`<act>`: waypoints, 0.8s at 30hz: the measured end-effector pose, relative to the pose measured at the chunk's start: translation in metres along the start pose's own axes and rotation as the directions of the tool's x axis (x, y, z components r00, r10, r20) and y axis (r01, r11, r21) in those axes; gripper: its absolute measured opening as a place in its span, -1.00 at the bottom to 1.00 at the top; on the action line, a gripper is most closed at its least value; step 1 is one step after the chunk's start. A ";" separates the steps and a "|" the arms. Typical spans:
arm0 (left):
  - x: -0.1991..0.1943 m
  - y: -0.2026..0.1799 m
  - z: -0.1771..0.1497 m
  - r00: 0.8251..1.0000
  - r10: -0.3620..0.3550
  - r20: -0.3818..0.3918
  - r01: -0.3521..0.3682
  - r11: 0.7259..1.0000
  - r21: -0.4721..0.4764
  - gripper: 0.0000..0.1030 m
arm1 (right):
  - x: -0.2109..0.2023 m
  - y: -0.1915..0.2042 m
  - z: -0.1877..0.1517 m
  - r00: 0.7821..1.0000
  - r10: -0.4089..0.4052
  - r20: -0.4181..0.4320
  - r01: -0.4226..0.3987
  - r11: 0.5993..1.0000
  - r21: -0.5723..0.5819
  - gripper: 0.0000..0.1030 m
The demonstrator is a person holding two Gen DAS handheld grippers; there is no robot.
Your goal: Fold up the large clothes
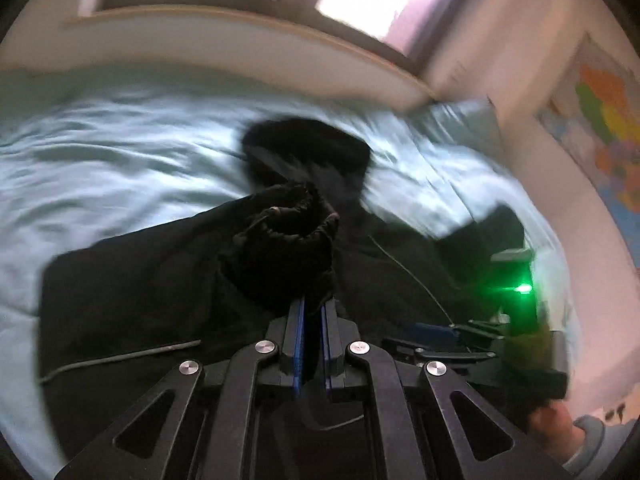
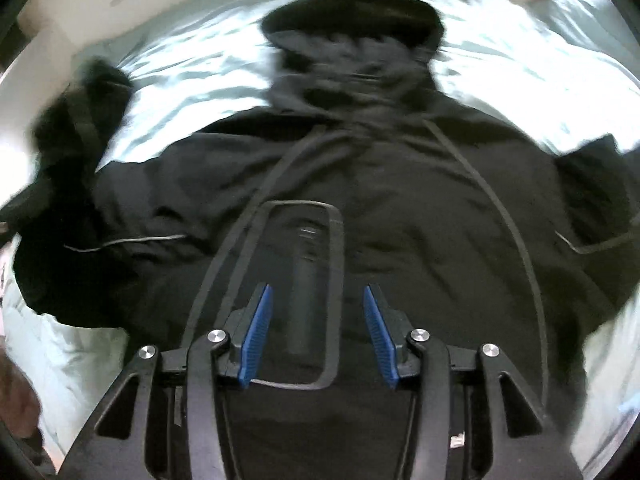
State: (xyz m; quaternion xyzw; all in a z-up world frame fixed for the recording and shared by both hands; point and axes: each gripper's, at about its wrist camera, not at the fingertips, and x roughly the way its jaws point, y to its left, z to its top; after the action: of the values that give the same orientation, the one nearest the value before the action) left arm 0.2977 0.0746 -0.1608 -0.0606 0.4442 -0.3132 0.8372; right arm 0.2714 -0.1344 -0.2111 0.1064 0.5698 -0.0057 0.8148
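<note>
a black hooded jacket lies spread on the pale green bedsheet, hood toward the headboard. the left gripper is clamped on the jacket's gathered sleeve cuff, lifted over its body. the right gripper hangs above the jacket's chest, jaws partly apart, pads touching nothing.
</note>
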 end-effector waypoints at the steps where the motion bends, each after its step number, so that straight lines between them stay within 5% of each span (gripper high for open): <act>1: 0.024 -0.013 0.000 0.999 -0.014 -0.045 0.015 1.000 0.019 -0.84 | -0.002 -0.011 -0.003 1.000 -0.012 -0.001 0.012 1.000 0.014 -0.01; 3: 0.055 -0.022 -0.005 0.995 -0.018 -0.097 0.020 1.000 0.023 -0.72 | -0.005 -0.034 -0.010 1.000 -0.017 -0.018 0.018 0.999 0.039 -0.02; 5: 0.087 -0.015 -0.017 0.981 -0.100 -0.168 0.091 0.994 -0.060 -0.64 | 0.002 -0.046 -0.013 0.999 -0.028 -0.038 0.030 0.998 0.052 -0.01; 9: 0.130 0.015 -0.039 0.916 -0.283 -0.283 0.189 0.930 -0.315 -0.63 | 0.009 -0.063 -0.020 0.998 -0.013 -0.067 0.017 0.997 0.069 -0.01; 13: 0.092 0.016 -0.045 0.920 -0.307 -0.244 0.217 0.917 -0.335 -0.57 | 0.013 -0.060 -0.010 0.997 0.050 -0.057 -0.046 0.996 0.076 0.31; 17: 0.031 0.022 -0.037 0.961 -0.211 -0.177 0.153 0.943 -0.294 0.04 | 0.022 -0.034 0.011 0.986 0.163 -0.044 -0.160 0.986 0.051 0.33; 21: -0.013 0.043 -0.033 0.992 -0.029 -0.121 -0.008 0.956 -0.294 0.09 | 0.052 0.002 0.038 0.957 0.278 -0.078 -0.276 0.961 0.031 0.33; 24: -0.032 0.061 -0.033 0.989 0.093 -0.112 -0.123 0.945 -0.302 0.09 | 0.084 0.020 0.054 0.944 0.306 -0.123 -0.303 0.952 0.040 0.33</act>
State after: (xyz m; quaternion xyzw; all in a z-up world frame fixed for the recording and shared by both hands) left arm 0.2876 0.1479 -0.1812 -0.1508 0.5300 -0.1964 0.8110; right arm 0.3540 -0.1155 -0.2682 0.2018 0.5972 0.1211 0.7668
